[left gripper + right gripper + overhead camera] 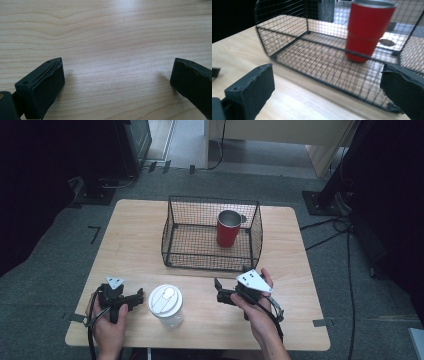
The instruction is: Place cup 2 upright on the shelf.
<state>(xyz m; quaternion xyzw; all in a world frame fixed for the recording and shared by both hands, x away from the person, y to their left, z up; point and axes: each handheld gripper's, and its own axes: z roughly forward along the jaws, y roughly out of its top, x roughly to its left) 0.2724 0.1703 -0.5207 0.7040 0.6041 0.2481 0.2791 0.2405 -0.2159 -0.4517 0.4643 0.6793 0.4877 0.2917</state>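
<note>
Both grippers are held wide open, nothing gripped: left gripper [141, 296] just beside lidded cup [166, 306]; right gripper [217, 289] before basket [172, 227] holding red mug [228, 231].

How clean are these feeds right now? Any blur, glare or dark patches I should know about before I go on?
High view: sharp on the table, but the room's far corners fall to black. Left gripper view: soft glare across the wood, faint shadows beside the open left tongs. Right gripper view: motion blur smears the wire basket and the red cup; the open right tongs look a little soft.
</note>
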